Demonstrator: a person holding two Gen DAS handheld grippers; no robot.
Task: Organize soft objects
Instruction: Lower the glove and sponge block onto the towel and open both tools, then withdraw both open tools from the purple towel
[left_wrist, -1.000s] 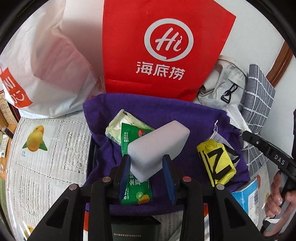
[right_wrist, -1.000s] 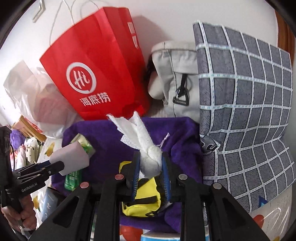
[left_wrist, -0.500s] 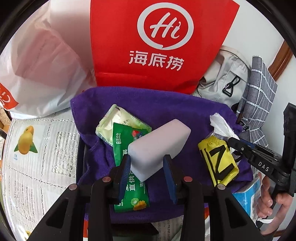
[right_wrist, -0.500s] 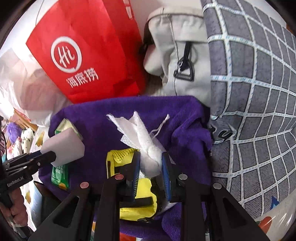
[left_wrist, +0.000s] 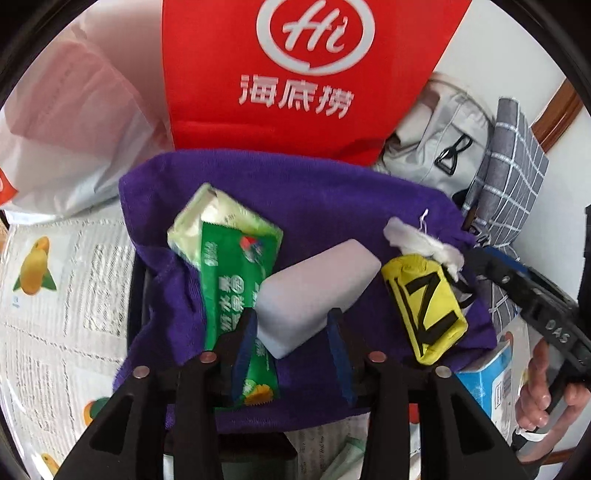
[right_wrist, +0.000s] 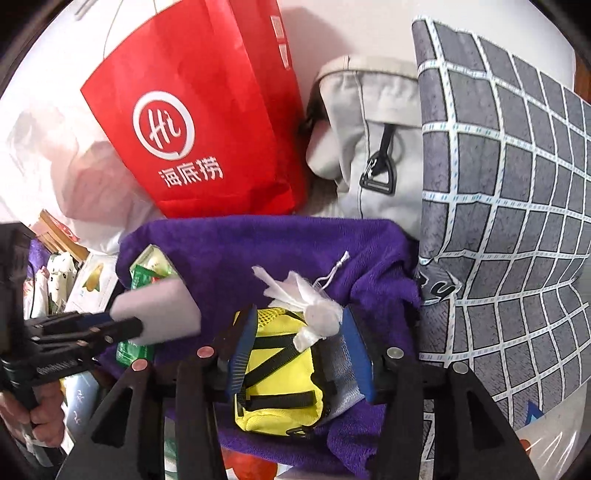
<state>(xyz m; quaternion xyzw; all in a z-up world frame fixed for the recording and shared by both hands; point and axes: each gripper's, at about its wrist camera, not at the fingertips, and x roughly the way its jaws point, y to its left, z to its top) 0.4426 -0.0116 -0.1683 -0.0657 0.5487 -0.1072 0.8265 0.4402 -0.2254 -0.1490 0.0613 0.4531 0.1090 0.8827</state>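
My left gripper (left_wrist: 291, 332) is shut on a pale grey foam block (left_wrist: 317, 291) and holds it over a purple towel (left_wrist: 325, 206) that lines a box. The block also shows in the right wrist view (right_wrist: 159, 310). On the towel lie a green snack packet (left_wrist: 232, 295), a light green tissue pack (left_wrist: 210, 214) and a yellow pouch (left_wrist: 424, 306). My right gripper (right_wrist: 299, 350) is open, its jaws wide on either side of a crumpled white tissue (right_wrist: 310, 306) that lies on the yellow pouch (right_wrist: 280, 384).
A red paper bag (left_wrist: 306, 74) stands behind the towel, with a white plastic bag (left_wrist: 66, 129) to its left. A grey backpack (right_wrist: 369, 129) and a grey checked cushion (right_wrist: 509, 221) are at the right. A blue box (left_wrist: 487, 373) sits by the towel's right edge.
My right gripper has opened and let go of the white tissue, which now rests on the yellow pouch. My left gripper has moved forward and lower over the towel with the foam block.
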